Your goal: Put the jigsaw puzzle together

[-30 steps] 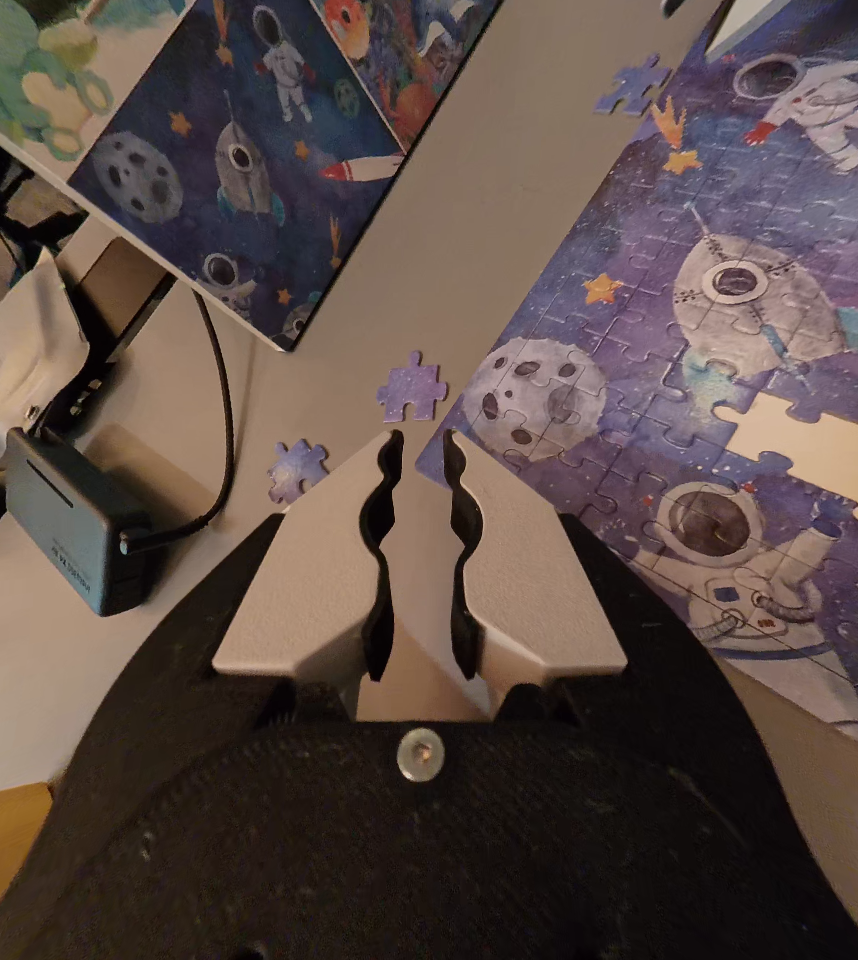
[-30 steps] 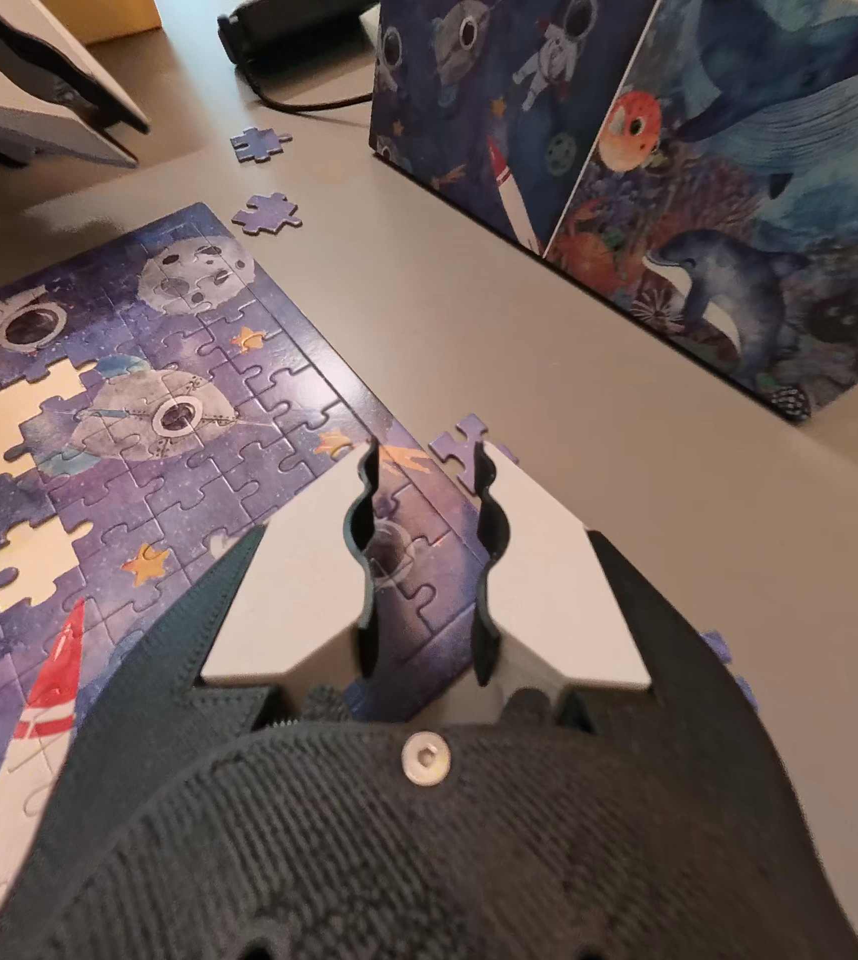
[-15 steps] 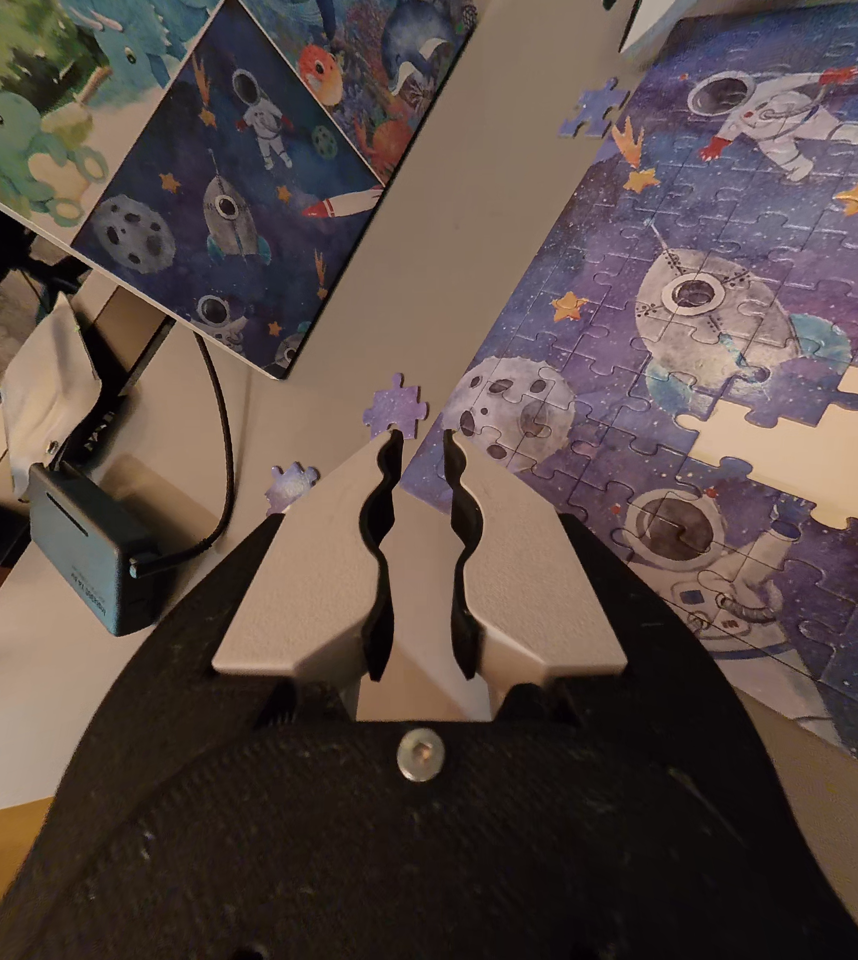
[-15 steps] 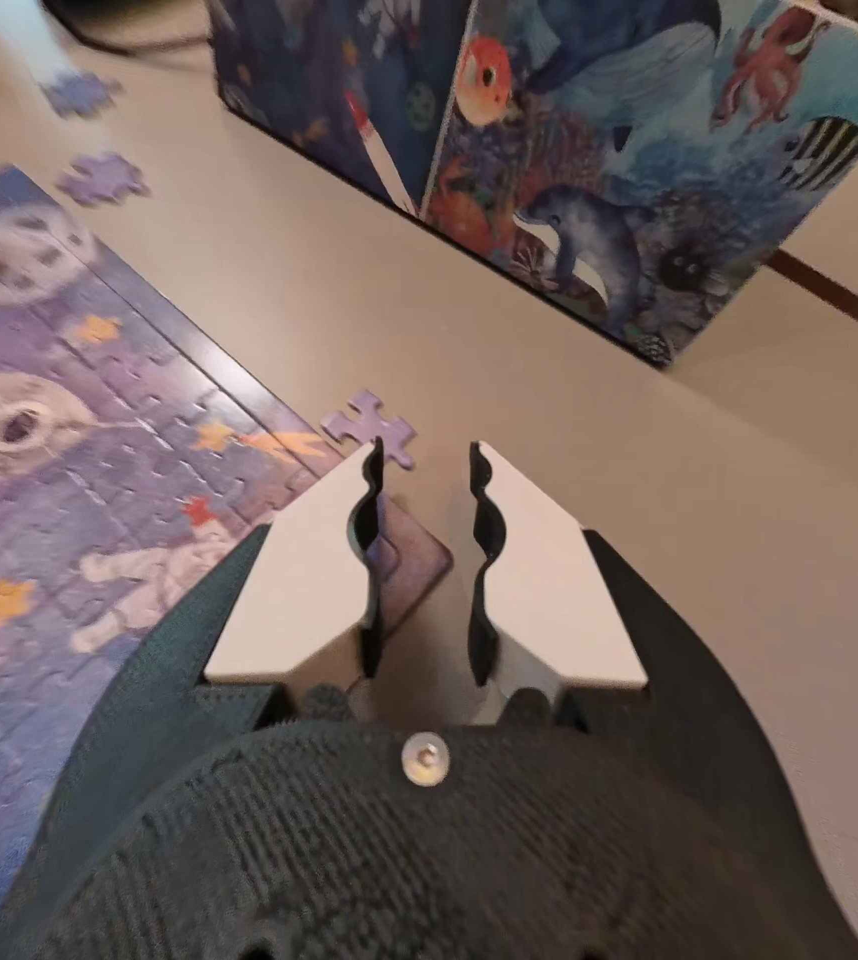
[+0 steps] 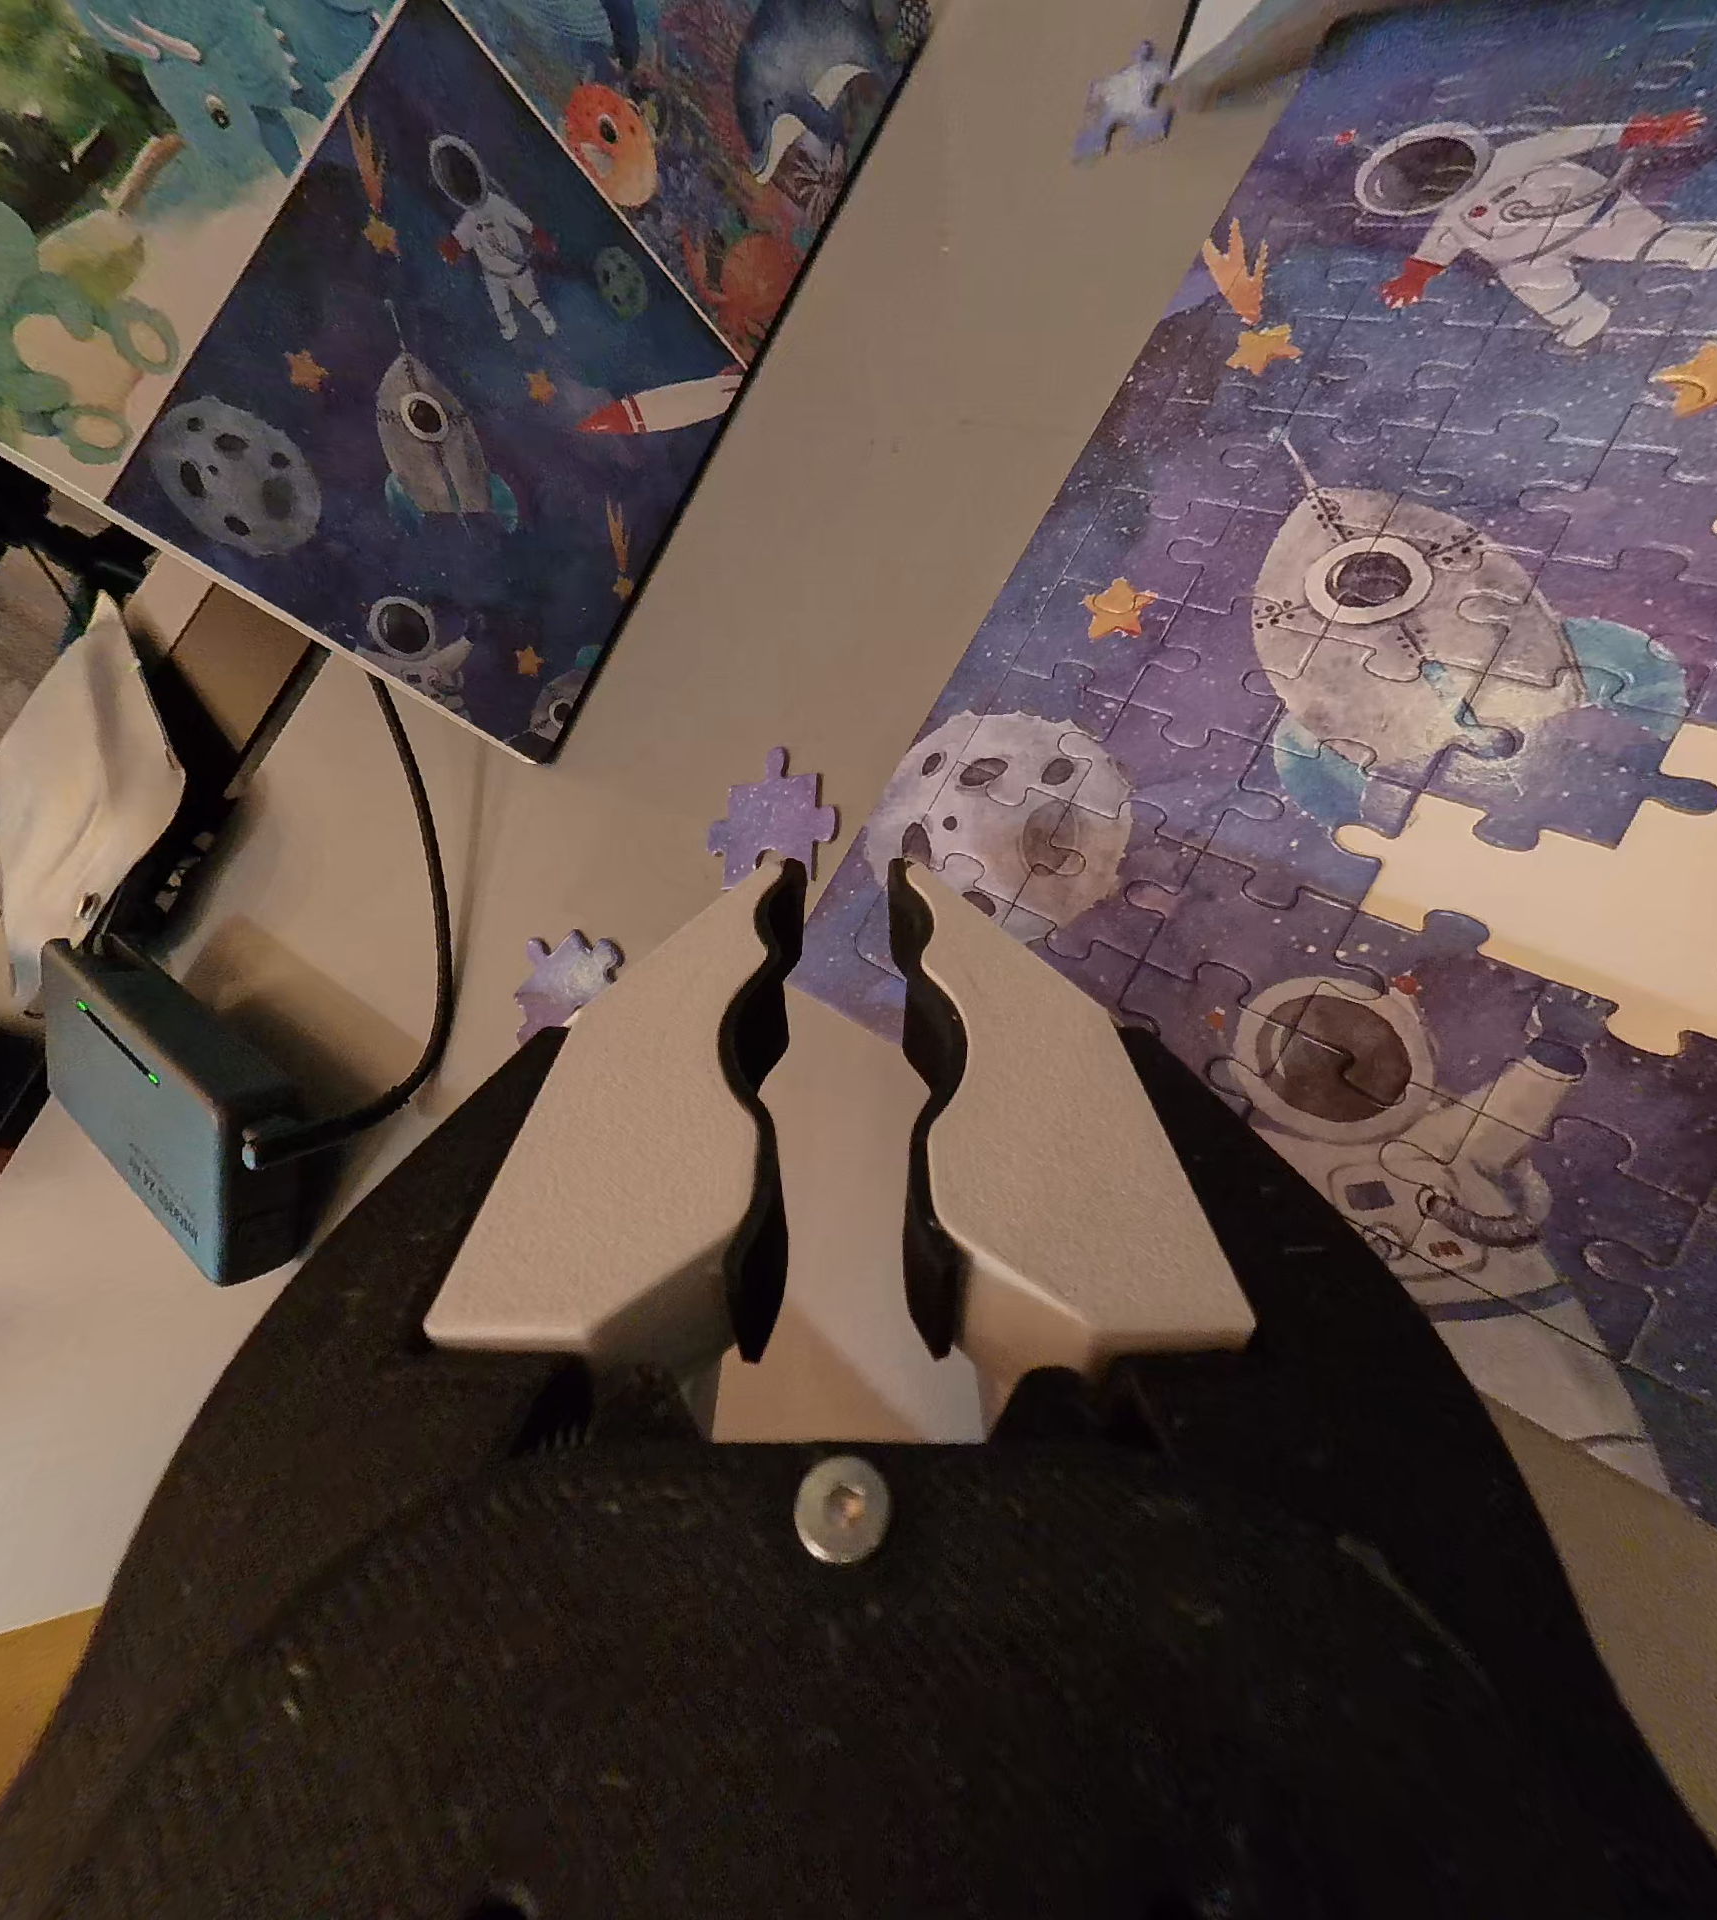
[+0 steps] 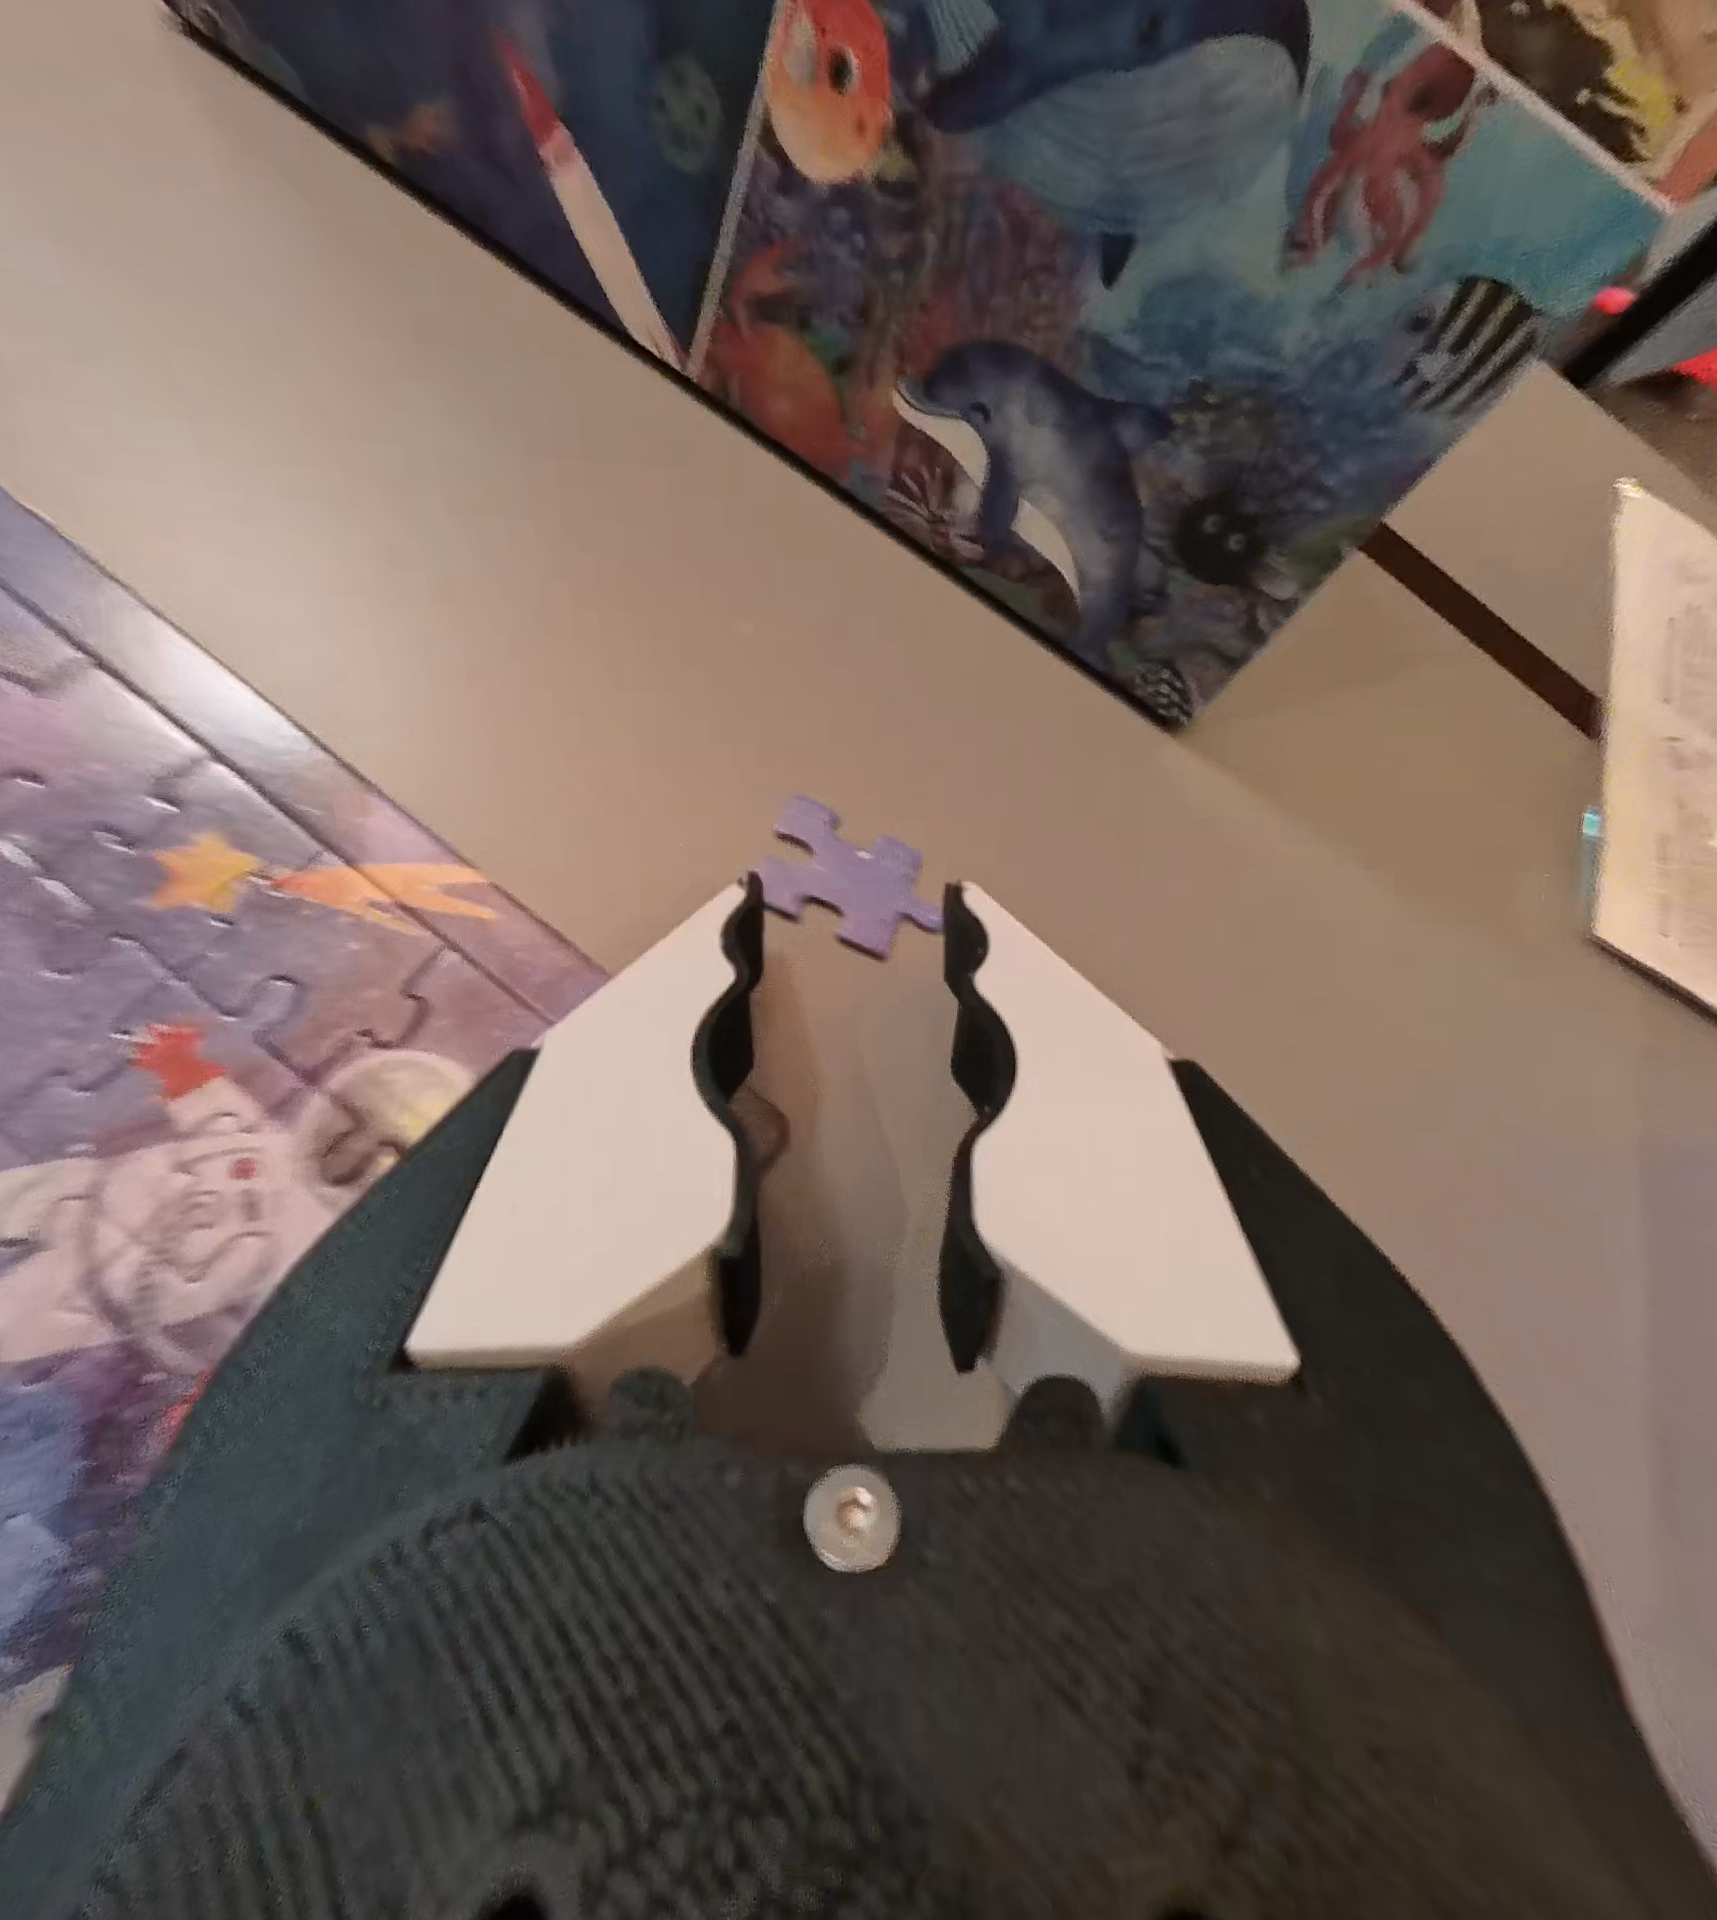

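Observation:
A space-themed jigsaw puzzle [image 5: 1405, 727] lies mostly assembled on the grey table, with cream gaps at its right side. My left gripper [image 5: 843, 878] is open and empty over the puzzle's near corner. A loose purple piece [image 5: 771, 816] lies just beyond its left fingertip, another [image 5: 563, 966] to the left, and a third [image 5: 1129, 99] far off. In the right wrist view my right gripper [image 6: 852, 899] is open and empty, with a loose purple piece [image 6: 849, 878] lying on the table between its fingertips. The puzzle [image 6: 158, 935] lies to its left.
A puzzle box [image 5: 438, 343] with space and sea pictures stands behind; it also shows in the right wrist view [image 6: 1093, 312]. A dark charger block [image 5: 158, 1143] with a black cable [image 5: 418, 831] sits at left. A printed sheet [image 6: 1716, 779] lies at right. Spacing between my two grippers at the tips: around 25 centimeters. Measured from the fingertips, the puzzle [image 6: 158, 935] is 10 centimeters or so from the right gripper and 15 centimeters from the left. The left camera catches it too, in the left wrist view [image 5: 1311, 366].
My right gripper swung right, off the puzzle, and came up to the loose purple piece, now between its fingertips. My left gripper drew back a little; the loose pieces sit closer to its tips.

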A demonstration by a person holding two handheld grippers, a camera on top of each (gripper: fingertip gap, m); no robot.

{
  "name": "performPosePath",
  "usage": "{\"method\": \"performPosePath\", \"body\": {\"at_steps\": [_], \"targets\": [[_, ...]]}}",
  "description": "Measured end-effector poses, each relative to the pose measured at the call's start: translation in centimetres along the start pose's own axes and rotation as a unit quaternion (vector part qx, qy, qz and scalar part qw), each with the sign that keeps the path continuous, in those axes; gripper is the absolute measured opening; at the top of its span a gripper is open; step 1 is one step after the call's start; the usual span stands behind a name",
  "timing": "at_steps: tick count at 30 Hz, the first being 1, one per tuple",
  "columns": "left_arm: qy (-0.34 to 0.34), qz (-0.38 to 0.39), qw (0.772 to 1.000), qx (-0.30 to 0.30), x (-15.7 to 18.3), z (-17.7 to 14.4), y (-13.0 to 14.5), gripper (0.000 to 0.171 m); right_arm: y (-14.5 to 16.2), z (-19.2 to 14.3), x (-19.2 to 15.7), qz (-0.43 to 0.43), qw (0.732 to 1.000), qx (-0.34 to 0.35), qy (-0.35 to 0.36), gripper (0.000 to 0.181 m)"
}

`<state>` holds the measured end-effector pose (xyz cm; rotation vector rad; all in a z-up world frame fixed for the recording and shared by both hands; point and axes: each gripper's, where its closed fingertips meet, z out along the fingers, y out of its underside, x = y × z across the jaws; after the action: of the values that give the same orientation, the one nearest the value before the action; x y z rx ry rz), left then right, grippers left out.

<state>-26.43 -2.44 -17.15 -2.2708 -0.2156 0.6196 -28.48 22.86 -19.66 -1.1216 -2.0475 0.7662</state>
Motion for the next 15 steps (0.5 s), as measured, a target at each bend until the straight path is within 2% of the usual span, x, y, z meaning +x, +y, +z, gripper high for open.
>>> {"method": "performPosePath", "body": {"at_steps": [3,9,13,15], "targets": [[0.000,0.000,1.000,-0.001,0.0,0.0,0.0,0.014,-0.8,-0.2,-1.3,0.035,0.999,0.012,-0.037,0.042],[0.001,0.002,1.000,0.000,0.1,0.0,0.0,0.014,0.3,1.0,-1.8,0.087,0.994,-0.023,-0.060,0.071],[0.002,0.006,1.000,-0.002,0.3,0.1,-0.1,0.015,0.3,1.1,-1.8,0.109,0.992,-0.027,-0.061,0.061],[0.001,0.008,1.000,-0.003,0.3,0.1,0.0,0.014,0.4,0.9,-2.1,0.112,0.990,-0.025,-0.076,0.033]]}}
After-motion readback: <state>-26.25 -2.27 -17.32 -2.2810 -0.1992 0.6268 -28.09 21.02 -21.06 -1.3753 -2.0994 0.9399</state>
